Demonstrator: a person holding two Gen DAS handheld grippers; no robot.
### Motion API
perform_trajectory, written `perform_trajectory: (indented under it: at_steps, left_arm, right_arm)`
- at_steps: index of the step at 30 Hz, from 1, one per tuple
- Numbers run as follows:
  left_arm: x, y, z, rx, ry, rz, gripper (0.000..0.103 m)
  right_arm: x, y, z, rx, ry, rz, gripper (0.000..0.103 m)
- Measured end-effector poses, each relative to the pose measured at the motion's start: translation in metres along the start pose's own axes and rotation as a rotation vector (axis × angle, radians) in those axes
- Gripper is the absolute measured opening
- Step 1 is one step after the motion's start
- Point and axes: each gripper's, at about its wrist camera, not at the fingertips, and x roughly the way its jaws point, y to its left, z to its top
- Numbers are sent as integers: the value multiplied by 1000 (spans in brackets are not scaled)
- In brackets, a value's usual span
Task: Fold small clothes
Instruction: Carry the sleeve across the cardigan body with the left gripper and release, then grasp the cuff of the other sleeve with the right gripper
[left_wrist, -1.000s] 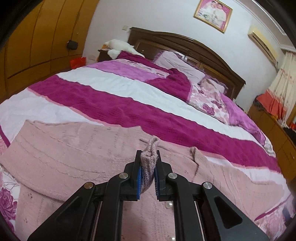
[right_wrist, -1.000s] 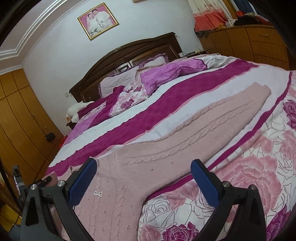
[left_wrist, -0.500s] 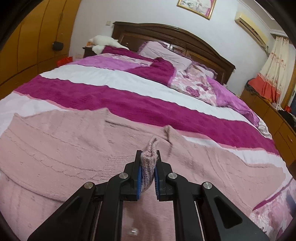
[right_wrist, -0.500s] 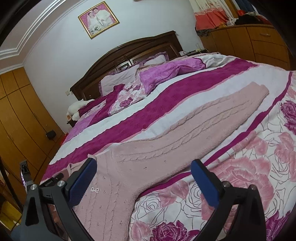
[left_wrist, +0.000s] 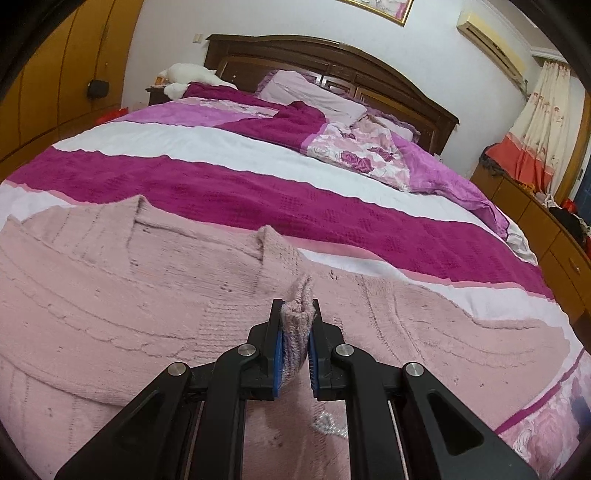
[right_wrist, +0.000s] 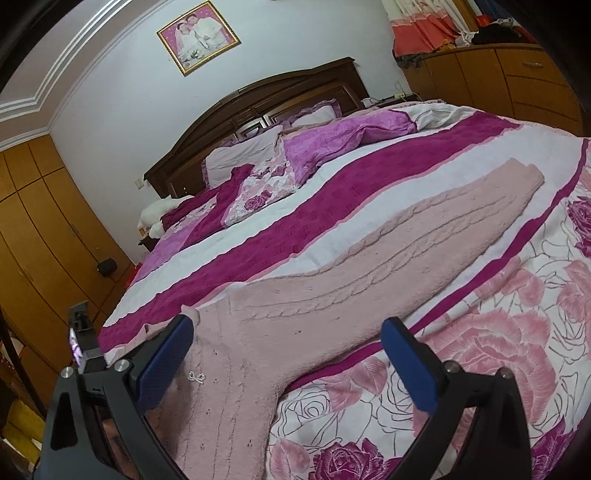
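Soft, even indoor light, sharp in the middle and bent hard at the rims.

Both wrist views are evenly lit from above, with no glare and only faint shadows under the gripper arms on the pink sweater (left_wrist: 155, 295). The bed (right_wrist: 369, 177) and its headboard (left_wrist: 332, 55) curve strongly toward the edges, and black vignetting fills the corners. The wall (right_wrist: 129, 110) looks bluish-white, slightly grainy; the wardrobe (right_wrist: 33, 229) at the frame edge is dimmer and soft.

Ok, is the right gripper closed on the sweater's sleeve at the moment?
No, the right gripper stands wide open above the pink sweater, its blue pads apart and pinching no fabric.
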Motion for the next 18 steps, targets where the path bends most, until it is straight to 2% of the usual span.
perform_trajectory:
  at_steps: [4, 10, 12, 13, 17, 18]
  left_arm:
    - [6, -8, 0, 9, -4, 3, 0]
    - [6, -20, -10, 76, 21, -11, 0]
    - [10, -23, -14, 84, 51, -23, 0]
    - [12, -23, -15, 81, 69, -38, 0]
    - [16, -24, -18, 21, 165, -206, 0]
    - [15, -25, -18, 18, 175, -223, 5]
  right_arm:
    - [1, 0, 2, 9, -2, 8, 103]
    - [2, 0, 1, 6, -1, 1, 103]
    - [2, 0, 1, 15, 0, 4, 103]
    - [2, 0, 1, 19, 1, 7, 103]
    - [1, 1, 1, 5, 1, 3, 103]
    - [1, 2, 1, 1, 1, -1, 103]
